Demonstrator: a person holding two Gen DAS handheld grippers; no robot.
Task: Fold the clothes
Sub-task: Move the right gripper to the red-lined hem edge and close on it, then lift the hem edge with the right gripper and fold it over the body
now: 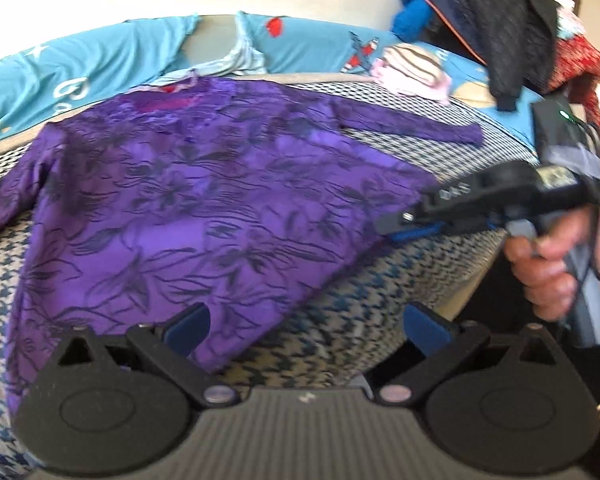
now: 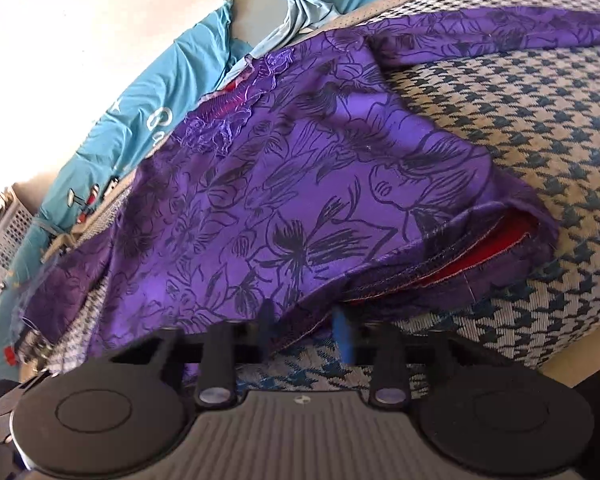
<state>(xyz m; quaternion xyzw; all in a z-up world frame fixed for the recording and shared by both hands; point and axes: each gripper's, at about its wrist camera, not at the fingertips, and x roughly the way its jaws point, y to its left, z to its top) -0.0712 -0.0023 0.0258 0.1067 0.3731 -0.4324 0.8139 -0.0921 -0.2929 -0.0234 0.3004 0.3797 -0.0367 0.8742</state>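
1. I judge I'm at the opening grab of a fold: the purple top (image 1: 204, 200) lies spread flat on the checked bed cover (image 1: 360, 320), filling the middle of the left view
2. My right gripper (image 2: 308, 328) has its jaws narrowed around the hem at lower centre; whether the pads pinch cloth I cannot tell
3. My left gripper (image 1: 304, 324) hangs with jaws wide open, empty, at the hem's other end
4. Next I'd close the left on the hem, then lift both ends evenly
5. The fabric looks thin, slippery, flower-printed, with lace at the neck and a red lining (image 2: 440, 276) showing
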